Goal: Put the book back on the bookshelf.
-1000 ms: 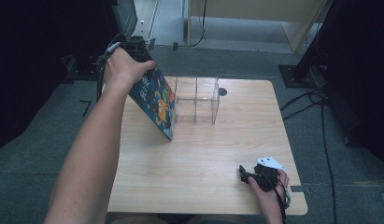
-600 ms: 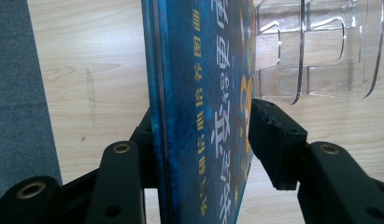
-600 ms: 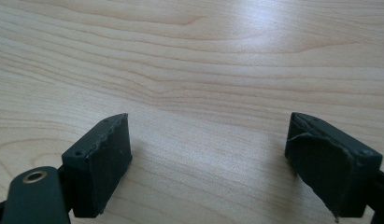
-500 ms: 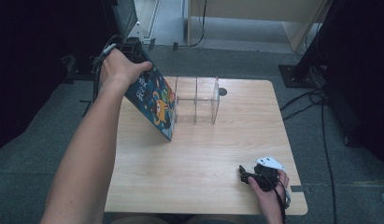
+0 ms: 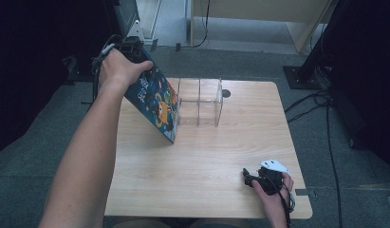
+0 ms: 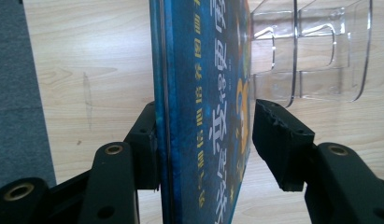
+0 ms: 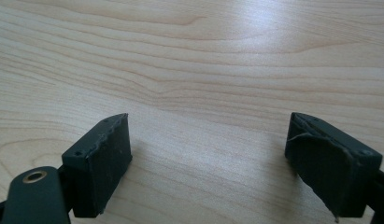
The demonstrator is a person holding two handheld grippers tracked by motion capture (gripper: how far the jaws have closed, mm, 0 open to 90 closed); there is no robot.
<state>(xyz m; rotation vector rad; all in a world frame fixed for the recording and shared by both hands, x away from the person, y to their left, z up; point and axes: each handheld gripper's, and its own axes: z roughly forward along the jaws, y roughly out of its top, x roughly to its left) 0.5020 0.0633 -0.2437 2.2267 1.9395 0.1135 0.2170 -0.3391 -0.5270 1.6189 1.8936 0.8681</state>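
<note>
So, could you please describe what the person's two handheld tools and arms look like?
Both forearms are bare, with no sleeves in view. The left tool has two black jaws with blocky, roughened pads and brass-coloured rivets. The right tool matches it, its pad edges frayed; a pale three-cornered plate sits on top, with a dark cable trailing.

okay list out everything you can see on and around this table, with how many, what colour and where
book: 1, blue cover with orange and yellow cartoon art, back left of the table, tilted with its lower edge on the wood, beside the clear rack
rack: 1, clear plastic with dividers, back middle of the table
table: 1, light wood, on grey carpet
round hole or cap: 1, dark, back of the tabletop behind the rack
cables: several, black, on the floor at the right
left gripper: 1, black, jaws either side of the book's top, one jaw on the cover, a gap at the other
right gripper: 1, black, jaws wide apart, low over the front right of the table
</note>
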